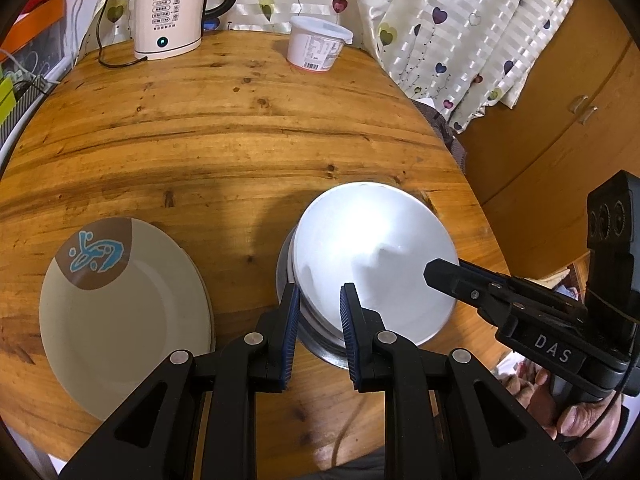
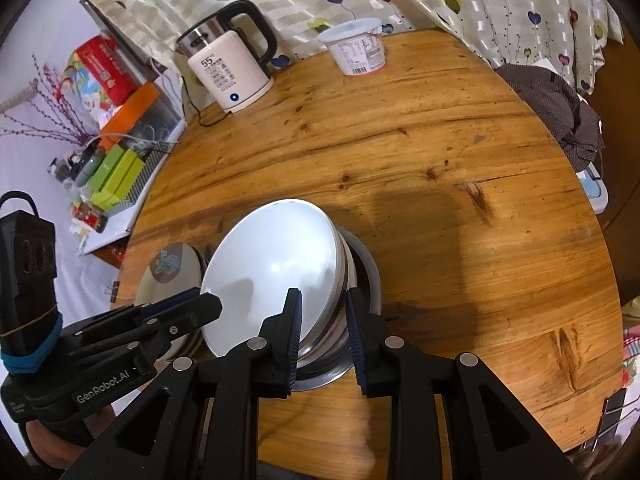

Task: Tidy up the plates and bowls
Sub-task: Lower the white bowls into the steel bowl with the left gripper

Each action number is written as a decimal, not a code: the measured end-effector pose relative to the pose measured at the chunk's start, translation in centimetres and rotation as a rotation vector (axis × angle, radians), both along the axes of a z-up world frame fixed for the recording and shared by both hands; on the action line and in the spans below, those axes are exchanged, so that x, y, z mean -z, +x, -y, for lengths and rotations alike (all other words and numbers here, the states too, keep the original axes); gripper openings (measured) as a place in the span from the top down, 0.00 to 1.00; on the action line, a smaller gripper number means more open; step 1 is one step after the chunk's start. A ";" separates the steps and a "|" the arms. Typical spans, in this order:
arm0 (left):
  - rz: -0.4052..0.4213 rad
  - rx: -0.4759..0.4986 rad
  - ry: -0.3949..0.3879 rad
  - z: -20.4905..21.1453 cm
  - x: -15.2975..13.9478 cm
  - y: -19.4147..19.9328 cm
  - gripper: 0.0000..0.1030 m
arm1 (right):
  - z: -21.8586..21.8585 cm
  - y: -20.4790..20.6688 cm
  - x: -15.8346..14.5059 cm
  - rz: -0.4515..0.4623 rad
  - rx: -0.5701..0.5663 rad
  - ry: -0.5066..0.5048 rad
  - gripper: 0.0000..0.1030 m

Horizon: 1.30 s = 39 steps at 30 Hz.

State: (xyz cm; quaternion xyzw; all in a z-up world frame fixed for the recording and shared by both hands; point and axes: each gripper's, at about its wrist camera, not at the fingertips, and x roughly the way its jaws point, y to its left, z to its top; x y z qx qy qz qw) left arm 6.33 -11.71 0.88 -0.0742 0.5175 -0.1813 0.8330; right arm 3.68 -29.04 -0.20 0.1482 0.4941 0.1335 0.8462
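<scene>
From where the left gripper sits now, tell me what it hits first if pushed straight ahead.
The left gripper would first meet the rim of the white bowl, which already sits between its fingers atop the metal bowl. Whether the pads already touch it is unclear.

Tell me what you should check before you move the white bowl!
1. Left gripper straddles the top white bowl's rim: ok.
2. Right gripper straddles the rim on the other side: ok.
3. Pads pressing firmly on the rim: cannot tell.
4. Top white bowl sits level on the stack: not ok, it is tilted.
5. Metal bowl underneath rests on the table: ok.
6. Beige plate lies apart from both grippers: ok.
</scene>
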 end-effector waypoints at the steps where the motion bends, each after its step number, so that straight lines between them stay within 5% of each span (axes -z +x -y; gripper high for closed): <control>1: 0.001 0.000 -0.002 0.0 0.0 0.0 0.80 | 0.0 -0.1 0.0 0.003 -0.001 -0.003 0.77; 16: 0.019 0.000 -0.025 -0.3 -0.3 -0.1 0.80 | 0.6 -0.3 0.2 0.035 0.008 0.005 0.85; 39: 0.095 0.002 -0.050 -1.4 -1.3 -1.3 0.78 | 0.9 -1.8 -1.7 0.102 -0.027 -0.016 0.81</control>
